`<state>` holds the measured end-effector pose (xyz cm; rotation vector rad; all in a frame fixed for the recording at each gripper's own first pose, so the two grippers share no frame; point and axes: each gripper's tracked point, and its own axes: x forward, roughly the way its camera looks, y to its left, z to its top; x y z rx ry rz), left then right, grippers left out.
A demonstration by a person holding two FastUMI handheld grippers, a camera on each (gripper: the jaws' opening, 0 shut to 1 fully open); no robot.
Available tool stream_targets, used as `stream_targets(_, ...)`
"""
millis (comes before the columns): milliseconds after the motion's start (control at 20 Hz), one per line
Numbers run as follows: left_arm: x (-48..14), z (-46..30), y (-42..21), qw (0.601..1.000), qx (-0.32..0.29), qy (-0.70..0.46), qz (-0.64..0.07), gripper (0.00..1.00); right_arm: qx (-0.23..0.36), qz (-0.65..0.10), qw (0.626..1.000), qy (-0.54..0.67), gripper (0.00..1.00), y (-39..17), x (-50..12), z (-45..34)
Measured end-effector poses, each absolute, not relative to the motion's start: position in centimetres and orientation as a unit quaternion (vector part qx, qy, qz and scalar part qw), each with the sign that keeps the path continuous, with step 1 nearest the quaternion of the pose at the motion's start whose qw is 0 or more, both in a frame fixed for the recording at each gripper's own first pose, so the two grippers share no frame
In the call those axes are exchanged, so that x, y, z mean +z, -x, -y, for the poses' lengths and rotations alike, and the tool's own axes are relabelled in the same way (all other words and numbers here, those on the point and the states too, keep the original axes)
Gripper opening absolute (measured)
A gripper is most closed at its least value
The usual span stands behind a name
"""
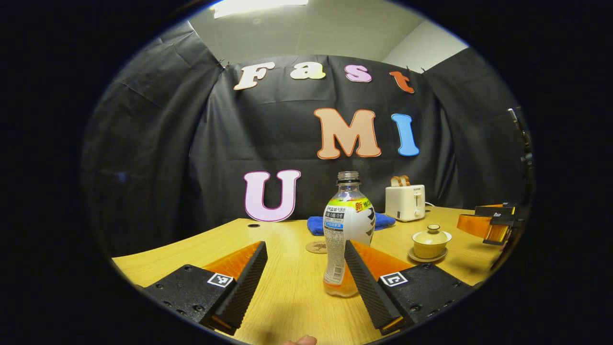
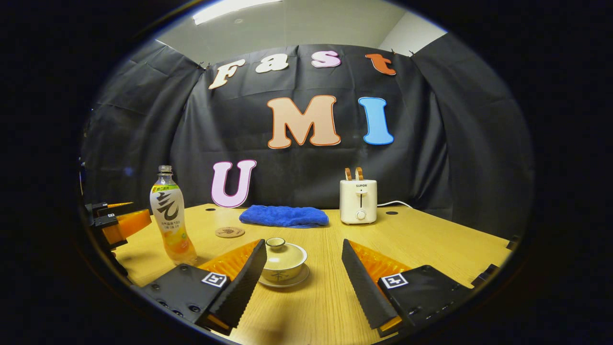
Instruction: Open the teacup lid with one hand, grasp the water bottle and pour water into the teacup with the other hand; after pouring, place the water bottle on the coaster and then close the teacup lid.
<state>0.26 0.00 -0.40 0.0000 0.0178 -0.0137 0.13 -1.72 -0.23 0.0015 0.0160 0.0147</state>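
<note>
A clear water bottle (image 1: 347,230) with a little orange drink at its bottom stands upright on the wooden table. My left gripper (image 1: 304,245) is open, and the bottle stands just ahead of its right finger. The lidded teacup (image 2: 282,261) sits on its saucer close ahead of my right gripper (image 2: 303,244), which is open, with the cup nearer its left finger. A round cork coaster (image 2: 230,232) lies behind the cup. The bottle (image 2: 170,215) and left gripper (image 2: 117,223) show at the left in the right gripper view. The teacup (image 1: 431,242) and right gripper (image 1: 493,223) show at the right in the left gripper view.
A folded blue towel (image 2: 285,215) lies at the back of the table (image 2: 431,239), and a white toaster (image 2: 358,201) with bread in it stands to its right, its cord trailing right. The coaster (image 1: 317,247) lies just left of the bottle. The black cloth wall closes the back.
</note>
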Motion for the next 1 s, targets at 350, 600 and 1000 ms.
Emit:
stream_targets(350,-0.4,-0.1,-0.2,1.0,-0.008,0.0,-0.008,0.95,0.007,-0.008,1.0,-0.001,0.96,-0.1,-0.3,1.7)
stream_targets(600,-0.4,0.0,-0.2,1.0,-0.007,0.001,-0.007,0.94,0.006,-0.008,1.0,-0.001,0.96,-0.2,-0.3,1.7)
stream_targets(1000,-0.2,-0.1,-0.2,1.0,-0.004,0.002,-0.003,0.95,0.032,-0.021,0.999,-0.012,1.0,-1.9,0.6,0.7)
